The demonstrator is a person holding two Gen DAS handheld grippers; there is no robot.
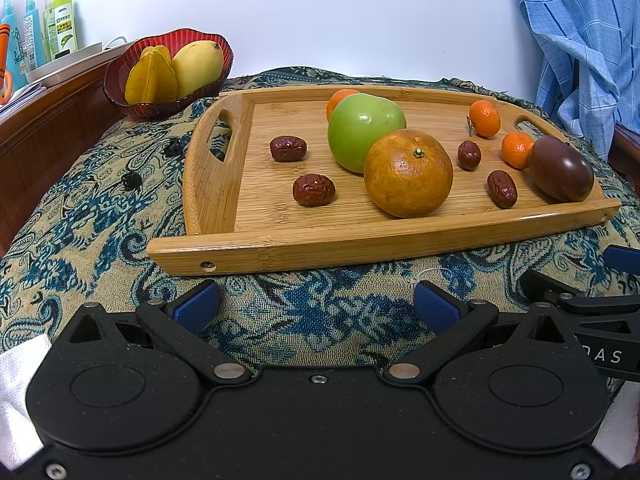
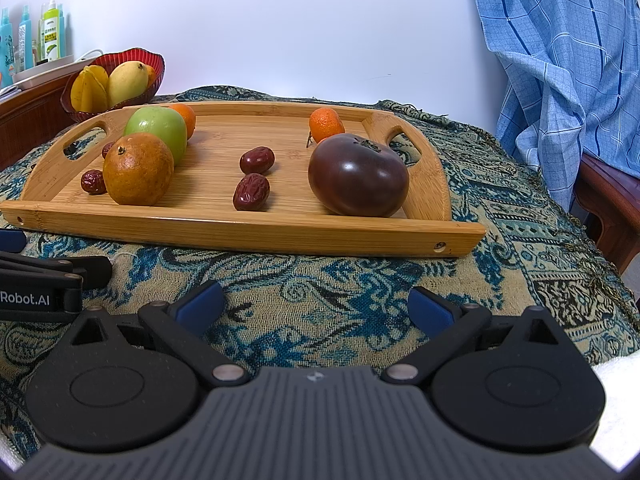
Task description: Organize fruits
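A bamboo tray (image 1: 280, 246) (image 2: 240, 228) lies on the patterned cloth. On it are a green apple (image 1: 364, 128) (image 2: 158, 128), a large orange (image 1: 408, 174) (image 2: 138, 168), a dark purple tomato (image 1: 560, 168) (image 2: 358, 174), small tangerines (image 1: 485, 118) (image 2: 326, 124) and several red dates (image 1: 314, 190) (image 2: 251, 192). A red glass bowl (image 1: 160, 106) (image 2: 76, 110) behind the tray's left end holds a mango (image 1: 198, 66) (image 2: 128, 80) and a starfruit (image 1: 152, 76) (image 2: 90, 88). My left gripper (image 1: 316, 306) is open and empty in front of the tray. My right gripper (image 2: 316, 306) is open and empty beside it.
The patterned cloth (image 1: 80, 208) (image 2: 540, 240) covers the table. Spray bottles (image 1: 60, 24) (image 2: 50, 32) stand on a wooden ledge at the far left. A blue checked fabric (image 1: 588, 40) (image 2: 560, 60) hangs at the right. The right gripper shows at the left wrist view's right edge (image 1: 592, 304).
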